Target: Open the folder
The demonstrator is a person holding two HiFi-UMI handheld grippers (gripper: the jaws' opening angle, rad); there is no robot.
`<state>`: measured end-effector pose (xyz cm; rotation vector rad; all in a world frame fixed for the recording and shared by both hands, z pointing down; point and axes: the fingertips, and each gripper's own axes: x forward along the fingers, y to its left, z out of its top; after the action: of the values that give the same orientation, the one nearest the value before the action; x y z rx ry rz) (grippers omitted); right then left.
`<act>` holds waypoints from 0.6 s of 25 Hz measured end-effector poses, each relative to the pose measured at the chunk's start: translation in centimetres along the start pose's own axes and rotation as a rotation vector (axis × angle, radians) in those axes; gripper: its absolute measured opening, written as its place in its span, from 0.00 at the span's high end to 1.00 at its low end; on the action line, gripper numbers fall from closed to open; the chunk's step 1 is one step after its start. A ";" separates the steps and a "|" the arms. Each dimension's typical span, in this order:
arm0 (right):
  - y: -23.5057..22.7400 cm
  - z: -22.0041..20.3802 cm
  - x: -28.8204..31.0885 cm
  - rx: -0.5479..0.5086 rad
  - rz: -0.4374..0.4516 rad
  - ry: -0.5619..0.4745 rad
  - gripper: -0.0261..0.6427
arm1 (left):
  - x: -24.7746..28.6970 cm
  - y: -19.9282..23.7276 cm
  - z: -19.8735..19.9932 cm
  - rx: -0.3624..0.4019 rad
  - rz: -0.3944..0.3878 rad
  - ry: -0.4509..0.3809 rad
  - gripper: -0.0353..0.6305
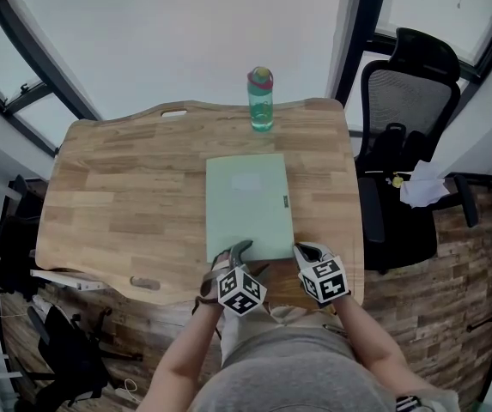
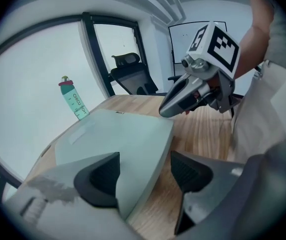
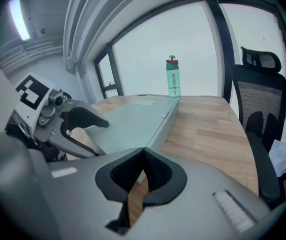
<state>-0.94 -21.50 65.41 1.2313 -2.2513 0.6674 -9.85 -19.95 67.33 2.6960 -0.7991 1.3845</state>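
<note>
Left tongs (image 2: 143, 171) down-tilted, wide at folder (image 2: 118, 134)

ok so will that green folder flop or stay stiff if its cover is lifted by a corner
The folder lies flat with straight, crisp edges, so probably stiff board rather than floppy. Its smooth face on the smooth wooden table suggests it could slide when pushed. Looks slim, so likely light; contents are hidden.
</note>
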 end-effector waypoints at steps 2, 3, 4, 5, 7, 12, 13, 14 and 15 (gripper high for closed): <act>0.4 0.0 0.0 -0.007 0.021 0.001 0.96 | 0.2 0.1 -0.1 0.042 0.027 0.020 0.47; 0.6 0.0 0.1 -0.012 0.027 0.005 0.96 | 0.3 0.2 -0.2 0.059 0.042 0.029 0.47; 0.6 -0.1 0.2 -0.018 0.030 0.009 0.96 | 0.4 0.5 -0.3 0.069 0.058 0.036 0.47; 0.7 -0.2 0.2 -0.020 0.032 0.012 0.96 | 0.4 0.7 -0.4 0.071 0.073 0.043 0.47; 0.6 -0.2 0.3 -0.010 0.040 0.017 0.96 | 0.4 1.3 -0.5 0.062 0.083 0.054 0.46; 0.6 -0.2 0.3 -0.006 0.066 0.034 0.96 | 0.4 1.4 -0.4 0.083 0.073 0.046 0.46; 0.6 -0.3 0.3 -0.006 0.070 0.036 0.96 | 0.3 1.4 -0.3 0.082 0.073 0.040 0.46; 0.6 -0.3 0.3 -0.002 0.072 0.036 0.96 | 0.1 1.4 -0.3 0.079 0.071 0.034 0.46; 0.5 -0.3 0.3 0.003 0.073 0.037 0.96 | -0.1 1.4 -0.3 0.075 0.067 0.028 0.47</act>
<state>-1.49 -21.28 65.73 1.1334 -2.2752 0.7151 -10.73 -21.12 67.14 2.7221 -0.8605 1.4918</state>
